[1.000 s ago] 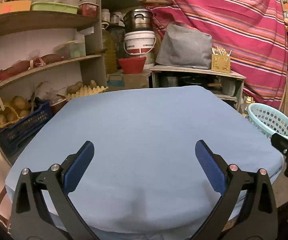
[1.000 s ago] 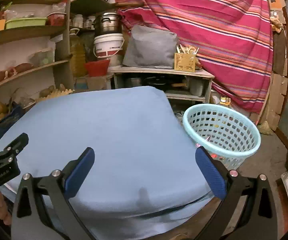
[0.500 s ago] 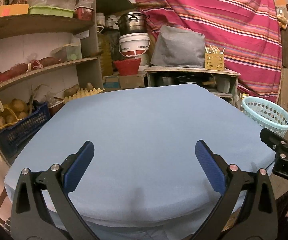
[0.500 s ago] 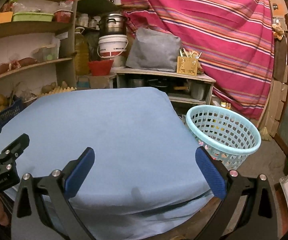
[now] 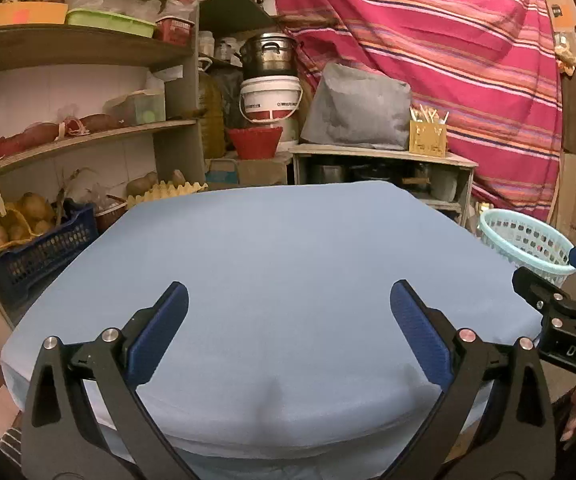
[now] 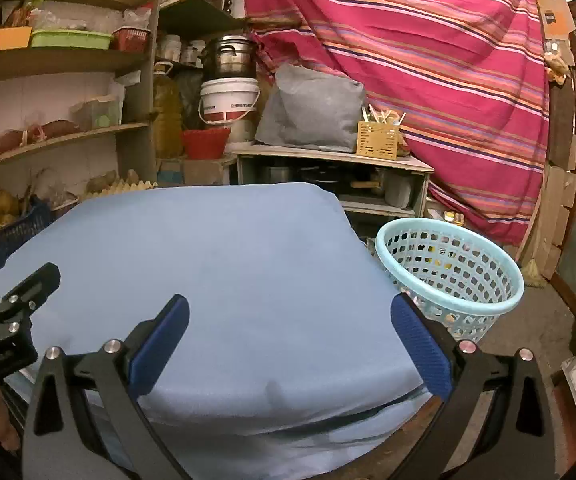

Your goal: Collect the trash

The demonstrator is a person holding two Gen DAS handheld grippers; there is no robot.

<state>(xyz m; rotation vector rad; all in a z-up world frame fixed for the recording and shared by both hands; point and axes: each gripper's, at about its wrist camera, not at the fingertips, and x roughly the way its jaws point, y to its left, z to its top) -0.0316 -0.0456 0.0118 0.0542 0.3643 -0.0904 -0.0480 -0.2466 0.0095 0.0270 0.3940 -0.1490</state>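
My left gripper [image 5: 288,320] and right gripper [image 6: 289,320] both gape with nothing between the pads; no trash shows on the blue cloth [image 6: 228,264]; the basket [image 6: 483,304] stands off my right, nearer that hand.

Cloth-covered table [image 5: 288,280] in the foreground; basket [image 6: 451,272] on the floor just off its right edge (contents unclear); shelves [image 5: 80,136] to the left; cabinet [image 6: 327,160] behind.
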